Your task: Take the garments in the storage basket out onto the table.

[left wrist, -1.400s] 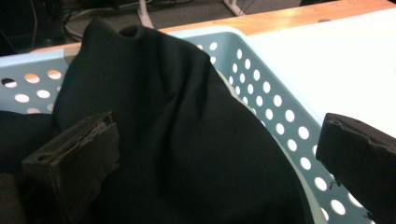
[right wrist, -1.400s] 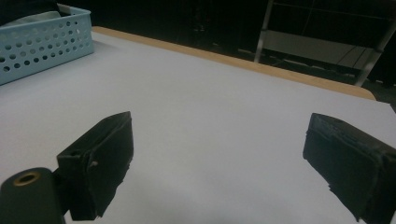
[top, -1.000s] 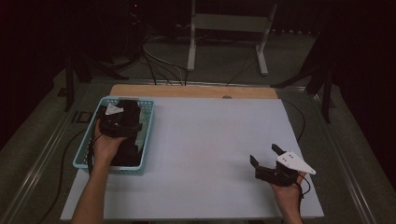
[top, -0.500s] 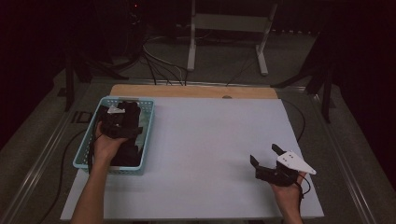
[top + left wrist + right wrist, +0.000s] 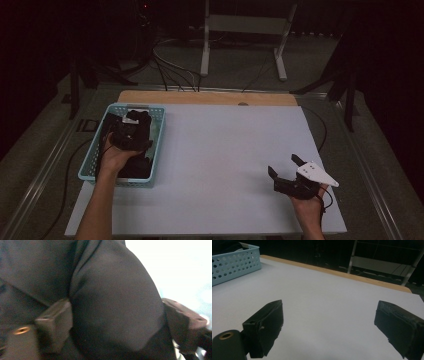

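A light-blue perforated basket [image 5: 159,140] stands at the table's left with dark cloth [image 5: 135,167] in it. My left gripper [image 5: 131,134] reaches down into the basket. Its jaws have just been closing, and in the left gripper view a bulging fold of the dark cloth [image 5: 112,290] sits between them, touching both pads [image 5: 53,322]. My left gripper [image 5: 116,322] is shut on that fold. At the front right, my right gripper [image 5: 283,165] rests low over the white sheet, open, with nothing between its jaws [image 5: 329,325].
The white sheet [image 5: 225,150] covers most of the table, with a wooden strip [image 5: 200,97] along its far edge. The basket's corner [image 5: 234,262] lies far left of the right gripper. A metal stand [image 5: 240,30] and cables sit on the floor behind.
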The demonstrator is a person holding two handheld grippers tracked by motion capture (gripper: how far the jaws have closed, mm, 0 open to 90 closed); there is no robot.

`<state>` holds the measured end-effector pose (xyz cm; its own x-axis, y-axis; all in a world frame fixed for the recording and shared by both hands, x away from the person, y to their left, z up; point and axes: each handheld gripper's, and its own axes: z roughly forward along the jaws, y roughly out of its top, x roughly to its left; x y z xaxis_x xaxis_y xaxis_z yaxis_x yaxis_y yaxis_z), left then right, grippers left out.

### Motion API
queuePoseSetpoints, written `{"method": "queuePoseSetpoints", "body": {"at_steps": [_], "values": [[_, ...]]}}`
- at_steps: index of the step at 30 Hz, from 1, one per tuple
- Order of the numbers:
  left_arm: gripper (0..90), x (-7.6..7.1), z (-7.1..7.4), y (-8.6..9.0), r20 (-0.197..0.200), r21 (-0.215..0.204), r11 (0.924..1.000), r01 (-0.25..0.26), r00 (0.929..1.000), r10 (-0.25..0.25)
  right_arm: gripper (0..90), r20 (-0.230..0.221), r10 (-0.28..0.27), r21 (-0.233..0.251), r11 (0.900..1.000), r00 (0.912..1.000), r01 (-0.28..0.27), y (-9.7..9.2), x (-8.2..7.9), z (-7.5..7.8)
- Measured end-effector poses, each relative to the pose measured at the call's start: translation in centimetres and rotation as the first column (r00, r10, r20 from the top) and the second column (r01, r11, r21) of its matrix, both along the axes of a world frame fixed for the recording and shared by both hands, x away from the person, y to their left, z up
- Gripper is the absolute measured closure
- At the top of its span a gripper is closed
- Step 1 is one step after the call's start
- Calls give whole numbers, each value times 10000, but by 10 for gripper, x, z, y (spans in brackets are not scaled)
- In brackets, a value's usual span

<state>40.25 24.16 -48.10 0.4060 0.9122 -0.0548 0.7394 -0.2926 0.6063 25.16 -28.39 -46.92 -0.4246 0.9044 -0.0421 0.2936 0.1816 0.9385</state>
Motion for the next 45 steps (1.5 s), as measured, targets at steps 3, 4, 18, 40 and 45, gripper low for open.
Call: {"method": "queuePoseSetpoints", "body": {"at_steps": [3, 4, 18, 40, 45], "values": [[268, 0, 1, 1, -119, -100, 9999, -57, 9999, 56, 86, -7, -12, 16, 10000, 10000, 12, -1, 0, 0], [362, -1, 3, 1, -162, -177, 9998, -56, 9999, 53, 86, -20, -30, 60, 10000, 10000, 31, -1, 1, 0], [614, -12, 29, 22, 411, -1886, 9821, 4, 9991, 75, 86, -44, -33, 73, 10000, 10000, 33, -2, 1, -1], [610, -34, 70, 29, 1980, -3337, 9406, 621, 9802, 55, 86, -91, -17, 73, 10000, 10000, 18, -2, 2, -1], [609, -37, 76, 31, 2144, -3607, 9304, 652, 9766, 147, 86, -95, -18, 74, 10000, 10000, 19, -2, 2, -1]]}}
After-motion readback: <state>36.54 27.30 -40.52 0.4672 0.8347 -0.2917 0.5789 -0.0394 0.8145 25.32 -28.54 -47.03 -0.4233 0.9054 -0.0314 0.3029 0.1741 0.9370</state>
